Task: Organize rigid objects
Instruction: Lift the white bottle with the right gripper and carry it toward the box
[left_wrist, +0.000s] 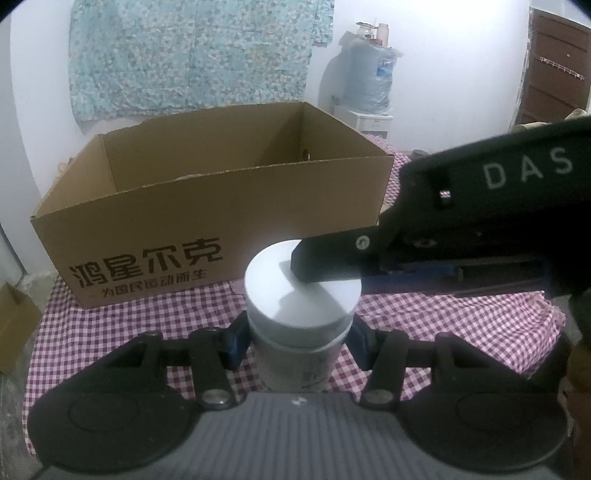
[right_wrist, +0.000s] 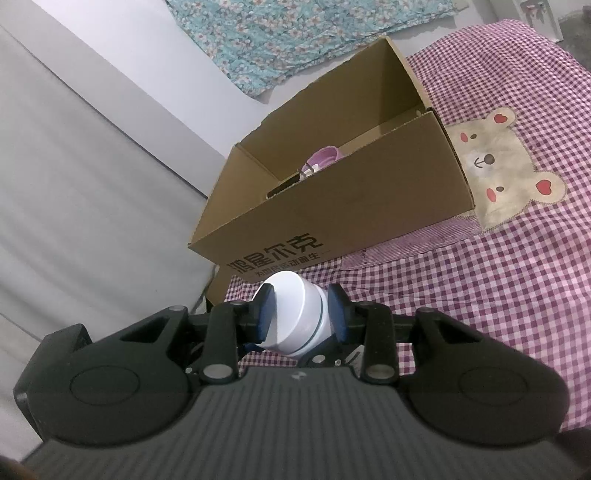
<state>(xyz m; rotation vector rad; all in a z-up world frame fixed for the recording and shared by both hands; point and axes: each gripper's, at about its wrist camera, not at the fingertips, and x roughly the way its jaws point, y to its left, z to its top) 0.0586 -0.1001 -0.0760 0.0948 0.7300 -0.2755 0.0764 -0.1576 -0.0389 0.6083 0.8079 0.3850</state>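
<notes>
While its body sits clamped between the left gripper's pads, the white jar has its lid pinched by the right gripper; beyond both stands the open cardboard box on the checked cloth.

The jar sits right between the left gripper's fingers, with the box on the bed just behind it. The right gripper comes in from the right, straddling the jar's lid.

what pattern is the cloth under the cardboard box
Purple-and-white checks on the cloth, with a bear patch; clearest in the right wrist view.
</notes>
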